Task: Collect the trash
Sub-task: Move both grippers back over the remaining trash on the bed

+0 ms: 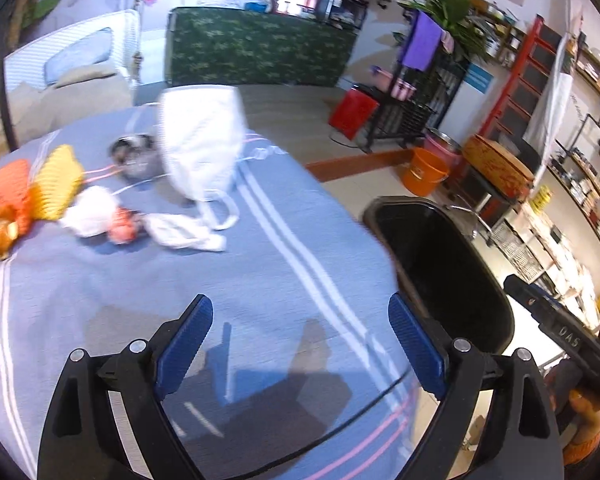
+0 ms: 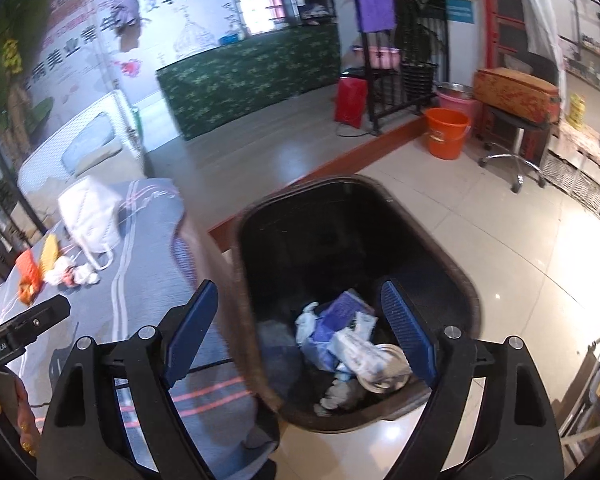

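Both tongs, left (image 1: 300, 344) and right (image 2: 296, 330), spread apart, empty. White mask (image 1: 202, 142) on bed (image 1: 284, 264) beside bin (image 2: 380, 216): light, soft, crushable. Probably best pinched at folded edge or ear loops.

- A staged, mixed-use room, likely a shop or training space dressed as a home; motion blur leaves that uncertain.
- Near left, a bed (image 1: 220, 280) under a grey striped cover, with a black trash bin (image 2: 356, 240) beside it on a pale tiled floor (image 2: 500, 240).
- Far left, a white slatted cot (image 1: 72, 60) with a pillow.
- At the far wall, a desk draped in green patterned cloth (image 1: 260, 48), under printed wall posters (image 2: 100, 12) with Chinese lettering.
- On the right, long shelves (image 1: 592, 184) packed with small goods, as in a store.
- Far right of centre, a black metal rack (image 1: 420, 92) hung with a purple towel (image 1: 420, 42), a potted plant (image 1: 452, 4) and an orange bucket (image 2: 446, 132).
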